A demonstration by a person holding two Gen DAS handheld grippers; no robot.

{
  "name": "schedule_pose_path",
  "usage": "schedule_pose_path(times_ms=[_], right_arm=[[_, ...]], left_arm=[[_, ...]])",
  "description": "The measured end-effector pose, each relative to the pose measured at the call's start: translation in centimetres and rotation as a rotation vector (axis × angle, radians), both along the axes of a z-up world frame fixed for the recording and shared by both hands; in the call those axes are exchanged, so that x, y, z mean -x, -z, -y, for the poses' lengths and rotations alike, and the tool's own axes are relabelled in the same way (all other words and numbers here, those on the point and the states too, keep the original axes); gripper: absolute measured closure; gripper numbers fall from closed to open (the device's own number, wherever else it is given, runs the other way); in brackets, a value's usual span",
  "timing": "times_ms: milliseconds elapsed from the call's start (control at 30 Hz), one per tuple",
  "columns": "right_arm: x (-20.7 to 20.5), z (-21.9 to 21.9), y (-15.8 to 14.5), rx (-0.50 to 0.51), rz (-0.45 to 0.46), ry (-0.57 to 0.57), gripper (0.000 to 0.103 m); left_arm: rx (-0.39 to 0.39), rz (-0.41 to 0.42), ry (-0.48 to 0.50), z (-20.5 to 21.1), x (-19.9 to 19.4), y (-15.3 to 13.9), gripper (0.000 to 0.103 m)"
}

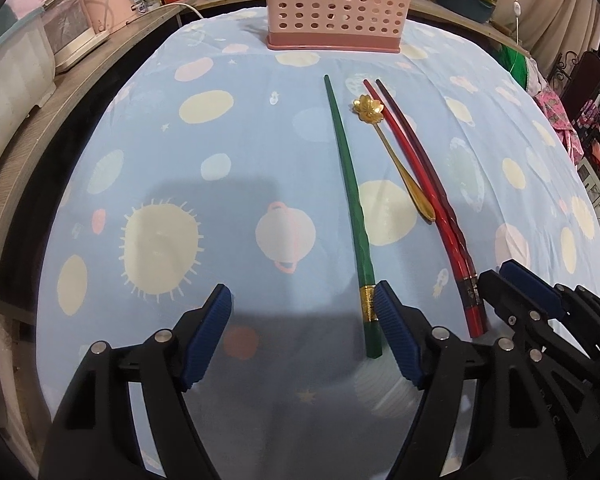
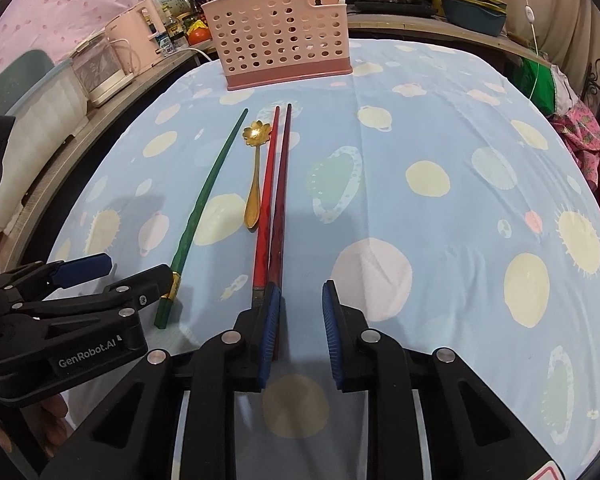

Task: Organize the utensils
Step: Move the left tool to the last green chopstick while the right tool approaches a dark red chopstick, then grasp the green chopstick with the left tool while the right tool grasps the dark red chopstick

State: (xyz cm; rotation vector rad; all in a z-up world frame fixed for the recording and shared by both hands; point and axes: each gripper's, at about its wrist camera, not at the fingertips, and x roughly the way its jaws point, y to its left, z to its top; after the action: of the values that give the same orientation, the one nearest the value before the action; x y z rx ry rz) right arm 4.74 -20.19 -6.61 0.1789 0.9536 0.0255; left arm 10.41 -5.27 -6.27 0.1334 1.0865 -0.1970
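Where tablecloth (image 2: 440, 128) lies bare, both grippers' fingers (image 1: 210, 336) apart beside chopsticks (image 2: 278, 200)

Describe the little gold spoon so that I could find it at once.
Start at the pink basket at the far end of the blue cloth. In front of it lie long sticks; the gold spoon lies between the green chopstick and the red chopstick. It alone is short, metallic and flower-shaped at its bowl.

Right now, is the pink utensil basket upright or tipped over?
Upright. The pink basket stands on its darker base at the far end of the tablecloth, open top facing up.
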Motion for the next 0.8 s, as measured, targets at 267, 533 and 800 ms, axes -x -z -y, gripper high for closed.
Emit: schedule_pose_path(times_ms=[267,533,800], right_arm=[[0.1,-0.8,0.0,0.008,-0.005,-0.029,0.083],[0.2,-1.0,0.5,0.023,-0.015,-0.037,0.09],[0.5,-1.1,0.5,0.029,-0.016,-0.043,0.096]], left_arm=[[0.0,-0.006,0.021,0.4,0.2,0.3,0.032],[-0.007,0.009,0.038,0.4,0.6,0.8,0.036],[0.047,0.021,0.084,0.2,1.0,0.2,0.09]])
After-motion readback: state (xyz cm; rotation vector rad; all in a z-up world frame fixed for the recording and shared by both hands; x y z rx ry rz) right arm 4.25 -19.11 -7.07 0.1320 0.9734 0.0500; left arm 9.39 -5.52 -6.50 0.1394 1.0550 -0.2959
